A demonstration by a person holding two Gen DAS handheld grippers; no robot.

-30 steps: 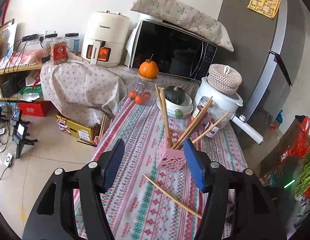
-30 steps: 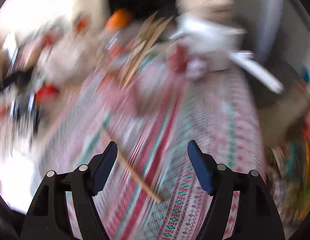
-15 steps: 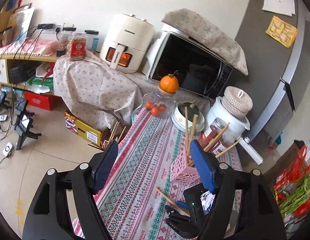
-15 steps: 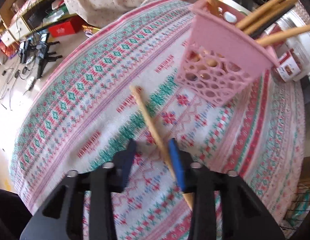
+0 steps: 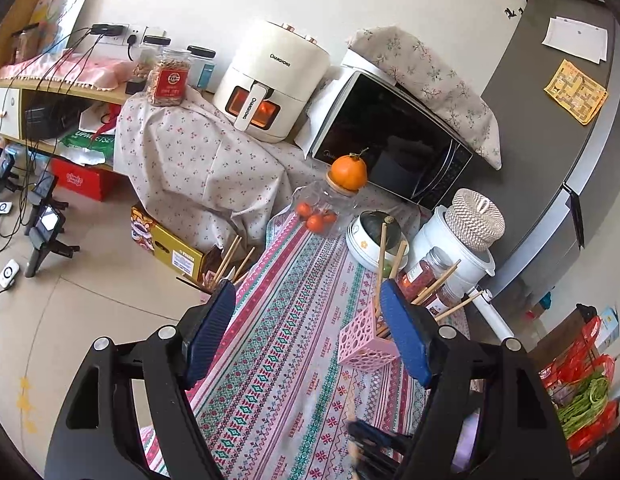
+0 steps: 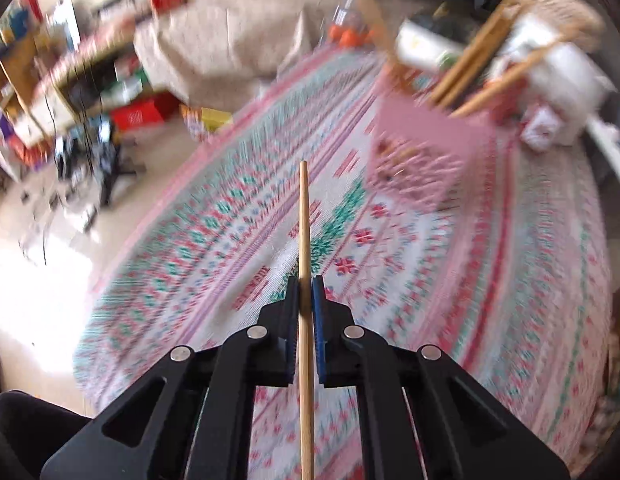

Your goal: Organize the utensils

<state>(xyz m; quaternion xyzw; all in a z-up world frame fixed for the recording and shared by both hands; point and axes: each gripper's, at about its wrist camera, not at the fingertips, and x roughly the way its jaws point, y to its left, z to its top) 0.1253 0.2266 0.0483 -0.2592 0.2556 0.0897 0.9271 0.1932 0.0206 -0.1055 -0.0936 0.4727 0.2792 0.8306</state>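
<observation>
A pink perforated holder (image 5: 366, 347) stands on the patterned tablecloth (image 5: 285, 344) with several wooden chopsticks (image 5: 380, 256) leaning in it. It also shows, blurred, in the right wrist view (image 6: 422, 160). My right gripper (image 6: 305, 300) is shut on one wooden chopstick (image 6: 304, 224), held above the cloth, pointing forward, short of the holder. My left gripper (image 5: 305, 332) is open and empty, high above the table's near end. The right gripper shows blurred at the bottom of the left wrist view (image 5: 374, 440).
Behind the holder stand a white bowl with a dark squash (image 5: 376, 236), a red-filled jar (image 5: 424, 272), a white rice cooker (image 5: 462, 240) and a glass jar with an orange on top (image 5: 330, 200). A microwave (image 5: 390, 148) and air fryer (image 5: 269, 84) are at the back.
The right gripper closed on the chopstick that lay on the cloth and lifted it. The left gripper rose and drew back from the holder, staying open.
</observation>
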